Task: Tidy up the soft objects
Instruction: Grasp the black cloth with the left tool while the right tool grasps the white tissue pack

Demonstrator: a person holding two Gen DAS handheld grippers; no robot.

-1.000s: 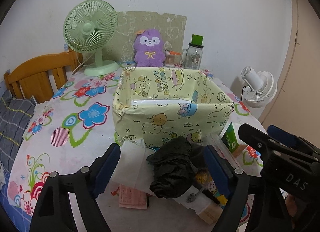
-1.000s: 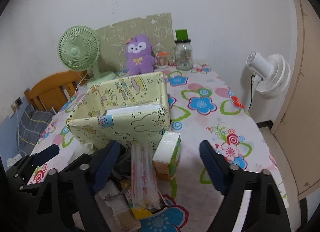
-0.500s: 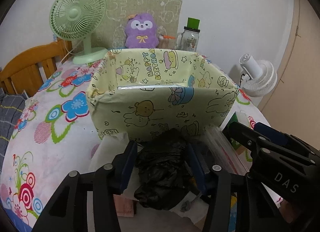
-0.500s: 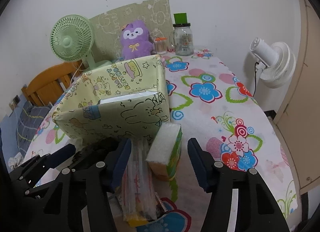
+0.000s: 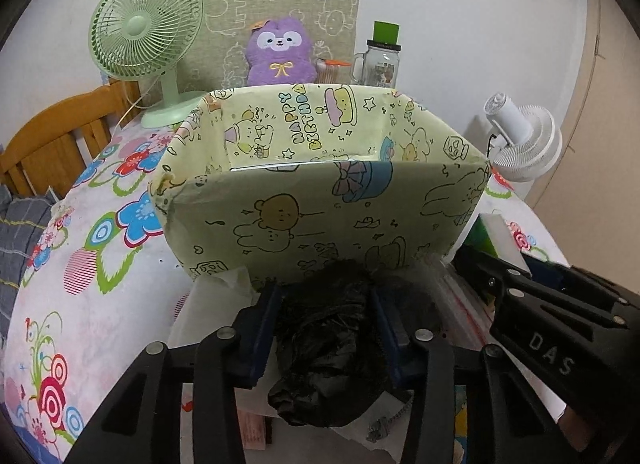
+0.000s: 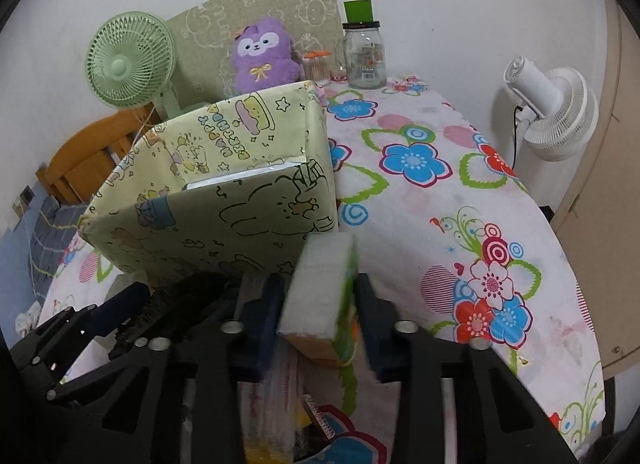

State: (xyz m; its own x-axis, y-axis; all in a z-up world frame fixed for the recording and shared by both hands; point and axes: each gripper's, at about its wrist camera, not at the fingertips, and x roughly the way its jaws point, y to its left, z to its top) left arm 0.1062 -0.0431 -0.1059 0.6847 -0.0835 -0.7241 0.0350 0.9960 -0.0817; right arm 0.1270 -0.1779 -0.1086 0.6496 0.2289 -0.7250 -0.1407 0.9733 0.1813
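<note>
Left tongs [image 5: 326, 334] closing on crumpled black bag [image 5: 328, 348], right tongs [image 6: 320, 316] closing on spongy block [image 6: 322, 288]

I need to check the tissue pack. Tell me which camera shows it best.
The right wrist view: the tissue pack sits centred between the closing right gripper. The left wrist view shows only a corner of it behind the box.

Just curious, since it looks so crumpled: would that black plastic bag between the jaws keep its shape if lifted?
Probably not. The black plastic bag is a wrinkled, shapeless wad, so it would likely sag and partly unfurl. It looks thin, hence probably very light. Its glossy film may slip as the left gripper is closing around it.
</note>
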